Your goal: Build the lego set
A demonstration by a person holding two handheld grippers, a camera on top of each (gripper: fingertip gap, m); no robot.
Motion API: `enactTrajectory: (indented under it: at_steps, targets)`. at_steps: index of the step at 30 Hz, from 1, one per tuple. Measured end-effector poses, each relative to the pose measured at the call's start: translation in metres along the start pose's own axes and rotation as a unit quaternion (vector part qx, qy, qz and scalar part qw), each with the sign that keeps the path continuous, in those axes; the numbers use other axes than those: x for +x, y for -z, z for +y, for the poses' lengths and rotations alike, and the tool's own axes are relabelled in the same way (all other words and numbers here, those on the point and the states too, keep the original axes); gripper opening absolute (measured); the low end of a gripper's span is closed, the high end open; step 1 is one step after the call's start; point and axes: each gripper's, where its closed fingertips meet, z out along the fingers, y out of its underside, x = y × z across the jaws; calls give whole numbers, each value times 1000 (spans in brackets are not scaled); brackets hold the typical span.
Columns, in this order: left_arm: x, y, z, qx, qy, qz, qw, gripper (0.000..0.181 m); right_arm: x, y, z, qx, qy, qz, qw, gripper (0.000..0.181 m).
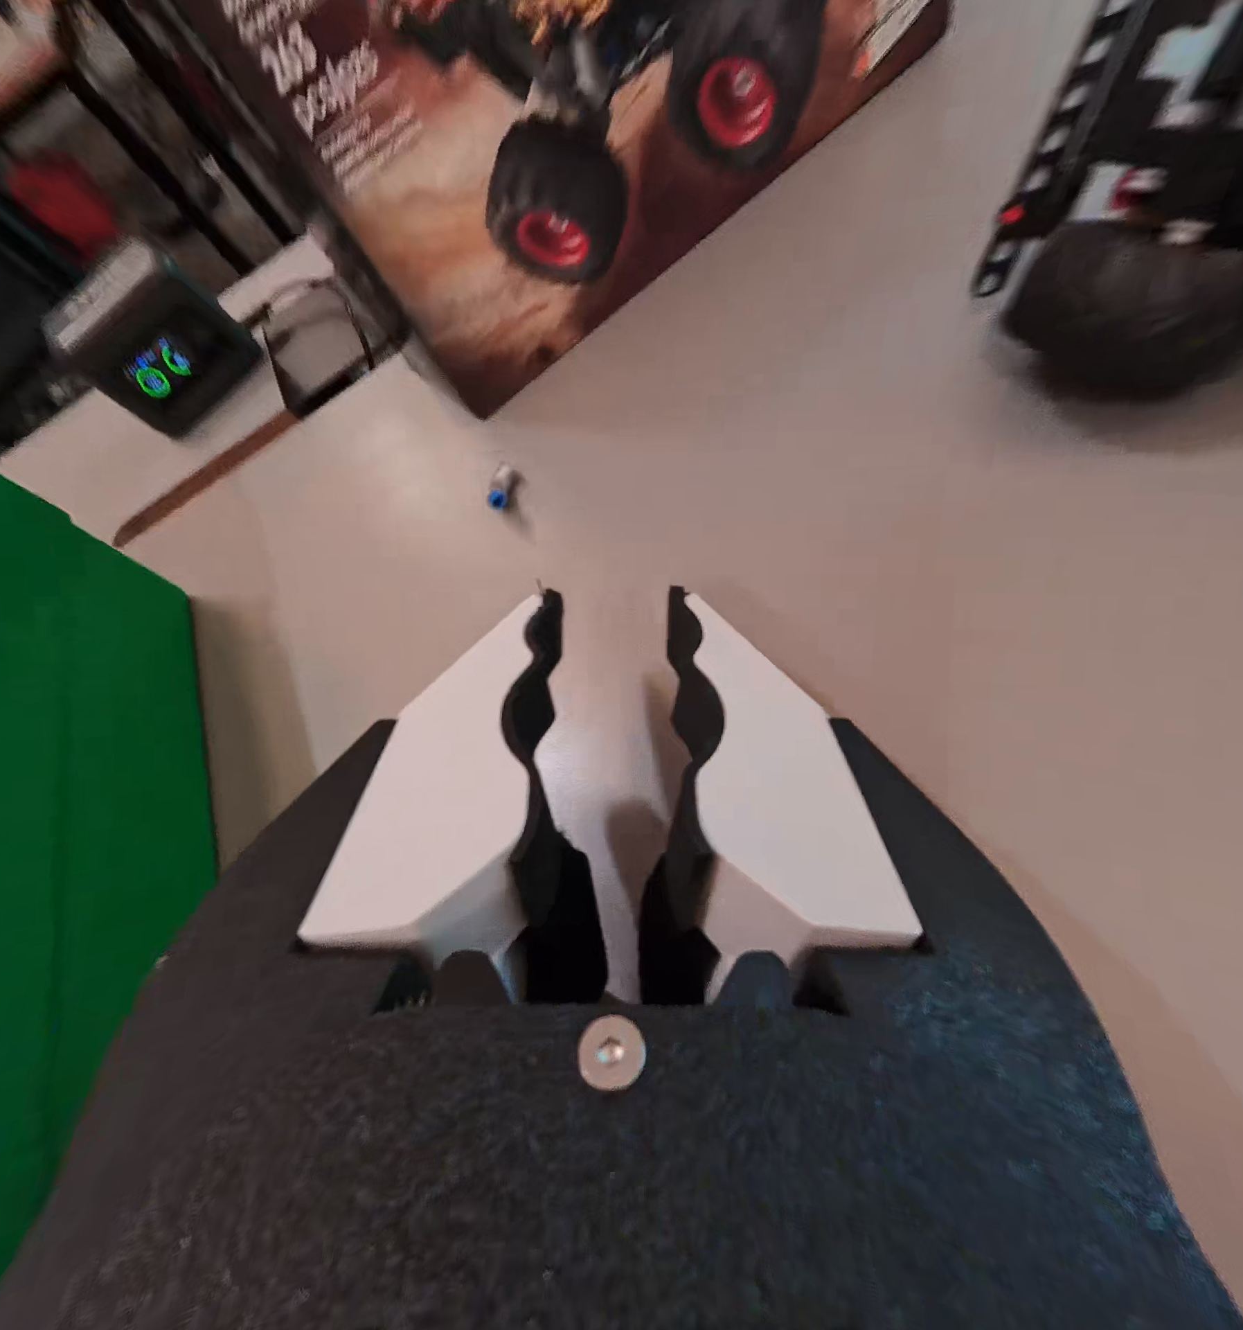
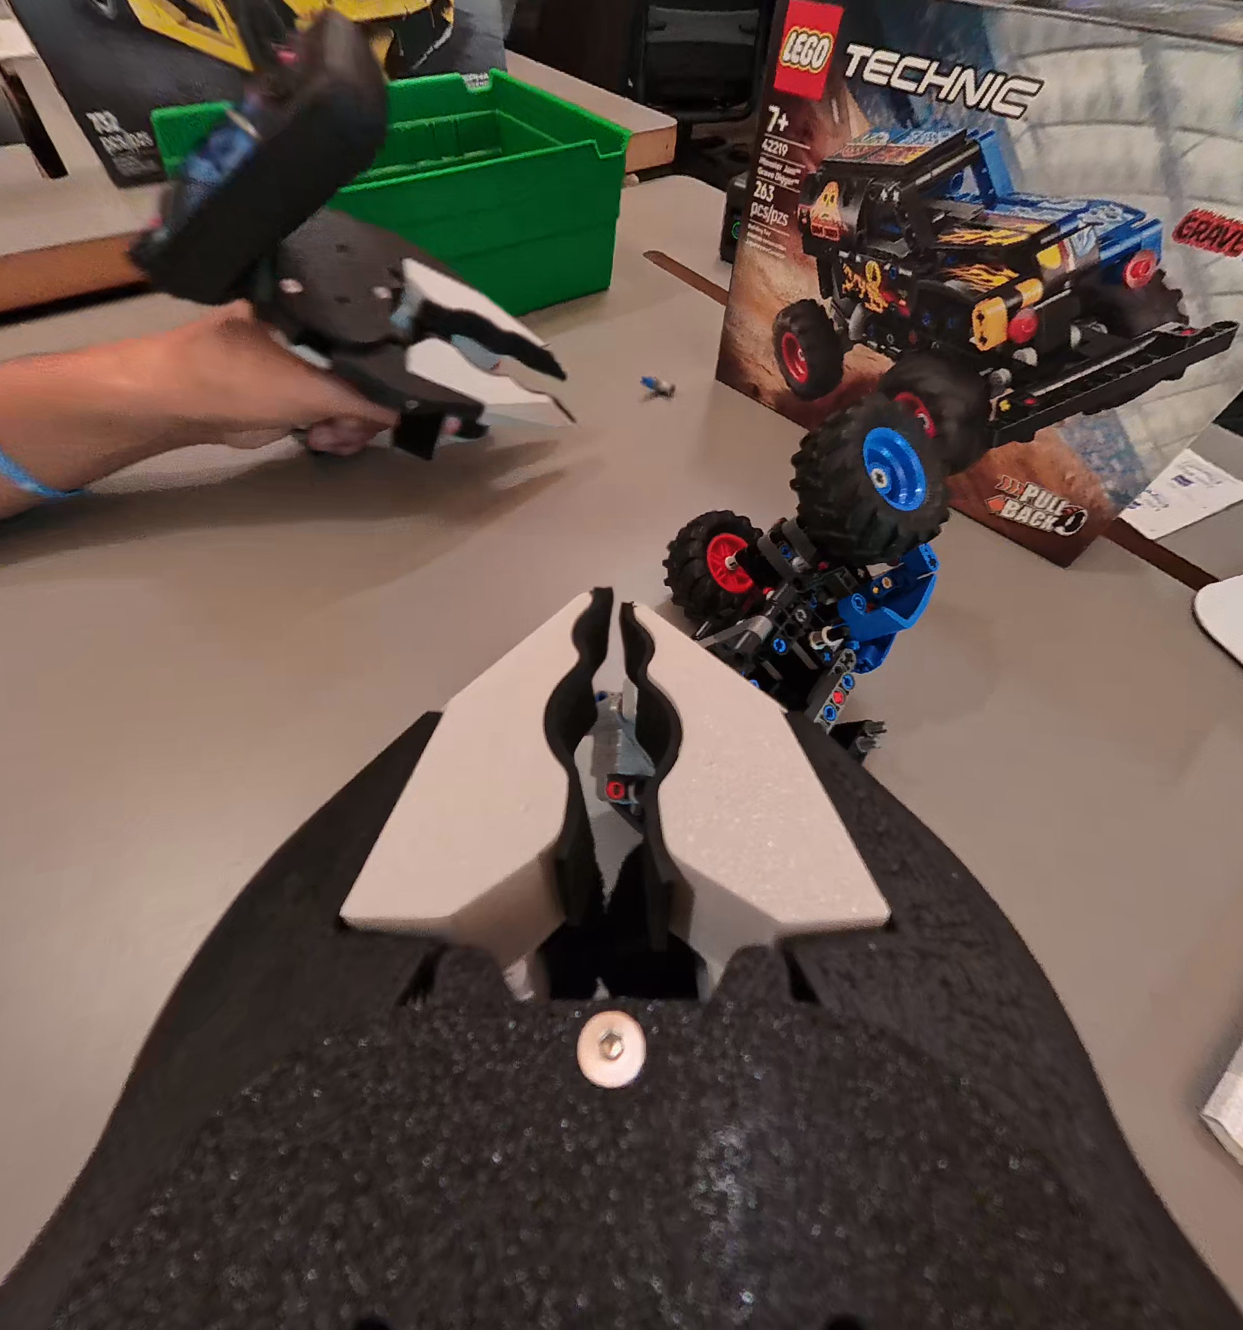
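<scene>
Right hand-held gripper (image 2: 615, 612) pinching grey, seemingly plastic piece (image 2: 615, 748)

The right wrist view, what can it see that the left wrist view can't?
Only the right wrist view shows the right gripper shut on a grey part of the toy truck, and the inside of the green bin. Only the left wrist view shows the black device with green lights. Both show the small blue and grey piece on the table, the open left gripper and the truck box.
</scene>
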Motion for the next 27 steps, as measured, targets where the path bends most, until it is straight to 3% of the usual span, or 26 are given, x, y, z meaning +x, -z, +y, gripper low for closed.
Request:
enactTrajectory:
  at_steps: [1,4,8,15,17,19,23,27]
  targets:
    - [-8,-8,-2,-8,6,1,1000,36,-2,1,-2,6,-9,-12,1000,5]
    - [-26,-32,-5,-38,-7,7,999,41,-12,2,-5,13,-40,-61,997,25]
    - [-43,-61,-8,-72,23,26,997,44,-14,7,-13,32,-82,-98,991,32]
    - [-33,-74,-6,-78,82,72,991,9,-7,12,-17,47,-112,-118,986,30]
    - [-20,-61,-11,-63,101,94,988,7,-11,10,-15,44,-96,-122,987,28]
    - [11,-32,-30,-12,158,160,974,7,-19,8,-14,40,-71,-130,988,30]
    - [87,57,-79,99,292,305,901,7,-35,-1,-19,47,68,-36,996,31]
    - [143,120,-94,130,373,373,839,7,-68,-2,-30,56,224,69,971,30]
